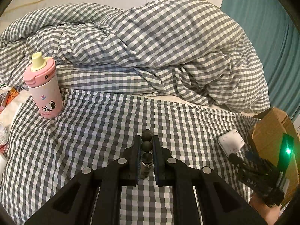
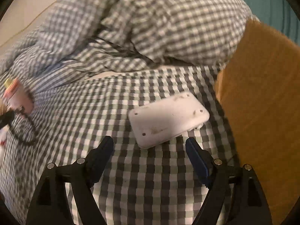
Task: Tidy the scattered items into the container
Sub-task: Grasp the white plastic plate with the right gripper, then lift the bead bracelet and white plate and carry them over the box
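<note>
- Clamping a string of dark beads (image 1: 146,146) in my left gripper (image 1: 146,157), jaws nearly shut on it, held above the checked bed sheet (image 1: 105,123) for carrying, I judge.
- My right gripper (image 2: 150,148) stands wide and empty, just short of the white flat device (image 2: 168,118).
- That device lies just beside the cardboard box (image 2: 262,103) at the bed's right edge; sheet around it is bare.
- Pink bottle (image 1: 45,91) stands upright near the left edge.

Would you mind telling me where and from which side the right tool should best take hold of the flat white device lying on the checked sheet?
Probably across its short width, coming down from above. The white device lies flat on the checked sheet, long axis running diagonally, so only its thin rounded edges offer purchase. The open right tool would likely need rolling to square its fingers with the long sides, clear of the cardboard box.
</note>
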Demonstrator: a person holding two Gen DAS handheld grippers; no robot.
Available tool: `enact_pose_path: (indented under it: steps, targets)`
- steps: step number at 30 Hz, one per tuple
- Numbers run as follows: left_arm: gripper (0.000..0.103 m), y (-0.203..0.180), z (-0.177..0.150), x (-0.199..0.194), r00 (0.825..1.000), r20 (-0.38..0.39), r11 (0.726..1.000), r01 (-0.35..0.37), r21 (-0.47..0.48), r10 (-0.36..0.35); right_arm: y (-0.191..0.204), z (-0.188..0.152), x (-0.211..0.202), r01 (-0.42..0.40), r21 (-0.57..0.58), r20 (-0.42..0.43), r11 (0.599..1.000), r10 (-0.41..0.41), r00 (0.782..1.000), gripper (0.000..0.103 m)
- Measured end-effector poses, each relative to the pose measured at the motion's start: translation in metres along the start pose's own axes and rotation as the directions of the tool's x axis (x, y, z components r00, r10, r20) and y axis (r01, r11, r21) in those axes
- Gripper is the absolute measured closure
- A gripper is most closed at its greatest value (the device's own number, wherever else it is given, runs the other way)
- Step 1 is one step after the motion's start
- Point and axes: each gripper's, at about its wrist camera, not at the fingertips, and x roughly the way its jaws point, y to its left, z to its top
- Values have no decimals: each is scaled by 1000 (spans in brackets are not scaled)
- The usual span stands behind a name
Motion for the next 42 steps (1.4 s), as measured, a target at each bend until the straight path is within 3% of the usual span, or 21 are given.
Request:
enact_pose_path:
  steps: [4, 6, 14, 19, 20, 22, 30, 40, 41, 42]
  targets:
    - [92, 5, 1, -3, 1000, 10, 1000, 0, -4, 0, 5, 6, 18, 2, 13, -20, 1000, -2, 1000, 20]
    - [92, 6, 1, -9, 1000, 19, 1000, -6, -2, 6, 7, 11, 25, 24, 16, -22, 1000, -23, 999, 13]
    - [92, 3, 4, -40, 998, 65, 1000, 0, -2, 0, 2, 38, 56, 60, 72, -53, 996, -56, 997, 11]
    - [92, -5, 3, -48, 997, 70, 1000, 19, 13, -20, 10, 49, 64, 48, 11, -64, 999, -47, 997, 11]
    - [92, -6, 3, -49, 997, 70, 1000, 23, 14, -24, 13, 50, 65, 40, -12, -67, 999, -40, 997, 20]
    - [92, -9, 1, -51, 997, 66, 999, 33, 15, -34, 20, 49, 66, 14, -67, -70, 998, -18, 997, 20]
    - [92, -16, -6, -59, 998, 48, 999, 37, 14, -38, 43, 30, 46, -63, -184, -93, 981, 47, 995, 21]
    - [92, -33, -8, -95, 997, 78, 999, 24, 35, -27, 60, 3, -17, -117, -247, -72, 962, 103, 992, 24]
    - [92, -34, -9, -99, 997, 79, 999, 23, 34, -26, 59, 2, -24, -105, -253, -60, 962, 93, 994, 60]
    - [92, -35, -10, -102, 996, 81, 999, 22, 32, -25, 57, 1, -32, -96, -259, -50, 961, 86, 995, 84]
